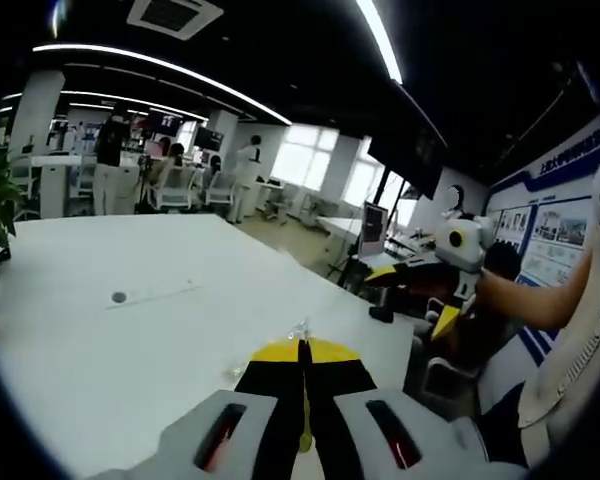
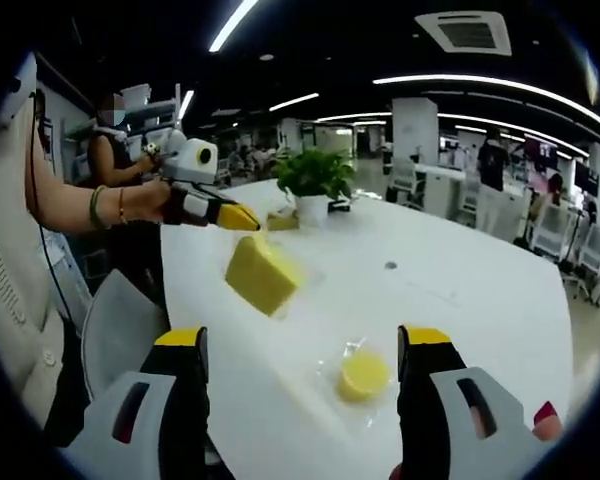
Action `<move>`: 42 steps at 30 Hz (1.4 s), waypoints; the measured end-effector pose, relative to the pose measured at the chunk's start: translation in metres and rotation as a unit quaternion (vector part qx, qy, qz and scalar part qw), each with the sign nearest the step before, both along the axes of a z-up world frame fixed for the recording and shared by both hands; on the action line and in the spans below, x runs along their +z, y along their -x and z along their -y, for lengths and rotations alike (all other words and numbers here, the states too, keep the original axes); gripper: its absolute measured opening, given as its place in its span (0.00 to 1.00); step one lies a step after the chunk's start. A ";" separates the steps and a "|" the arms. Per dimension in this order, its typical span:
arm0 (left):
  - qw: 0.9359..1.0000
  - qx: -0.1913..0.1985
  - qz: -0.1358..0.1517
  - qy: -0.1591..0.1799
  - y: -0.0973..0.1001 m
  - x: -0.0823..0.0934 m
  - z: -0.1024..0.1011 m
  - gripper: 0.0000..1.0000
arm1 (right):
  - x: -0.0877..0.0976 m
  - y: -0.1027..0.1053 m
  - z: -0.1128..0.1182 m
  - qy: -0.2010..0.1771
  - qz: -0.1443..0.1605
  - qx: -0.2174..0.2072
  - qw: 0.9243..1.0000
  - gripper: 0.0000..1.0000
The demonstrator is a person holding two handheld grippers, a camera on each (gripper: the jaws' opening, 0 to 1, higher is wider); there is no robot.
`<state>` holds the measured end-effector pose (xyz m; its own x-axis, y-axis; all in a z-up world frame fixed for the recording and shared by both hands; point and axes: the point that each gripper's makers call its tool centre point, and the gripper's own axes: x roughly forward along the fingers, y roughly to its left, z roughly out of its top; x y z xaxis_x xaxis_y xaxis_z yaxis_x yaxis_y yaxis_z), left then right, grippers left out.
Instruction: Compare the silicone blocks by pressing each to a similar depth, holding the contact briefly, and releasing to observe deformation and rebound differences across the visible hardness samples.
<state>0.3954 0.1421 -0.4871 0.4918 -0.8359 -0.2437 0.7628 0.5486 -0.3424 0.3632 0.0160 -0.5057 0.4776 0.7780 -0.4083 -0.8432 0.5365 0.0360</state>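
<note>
A yellow silicone block [image 2: 263,275] sits tilted over the white table [image 2: 480,300], just under the tips of my left gripper [image 2: 242,217]. I cannot tell whether they touch. A hand holds that gripper at the left of the right gripper view. In the left gripper view its jaws [image 1: 302,345] are pressed together, with a small clear scrap at the tips. My right gripper [image 2: 302,340] stands wide open. Between and beyond its jaws, a small round yellow sample [image 2: 363,375] in clear wrap lies on the table. The right gripper [image 1: 410,298] also reaches in from the right.
A potted plant [image 2: 315,175] stands at the table's far end. A small dark round spot [image 1: 118,297] marks the table top. A grey chair [image 2: 120,330] sits by the table's edge. People stand among desks in the background [image 1: 110,160].
</note>
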 end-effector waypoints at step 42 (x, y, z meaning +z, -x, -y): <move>0.998 -0.063 0.002 -0.022 0.004 0.002 0.032 0.00 | -0.033 -0.039 -0.084 0.075 -0.040 0.136 0.987 0.68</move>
<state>0.3910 0.1103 -0.4848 0.3845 -0.8799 -0.2791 0.8281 0.4624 -0.3171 0.4019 0.0999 -0.5389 0.2202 0.8011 -0.5565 -0.9545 0.2945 0.0464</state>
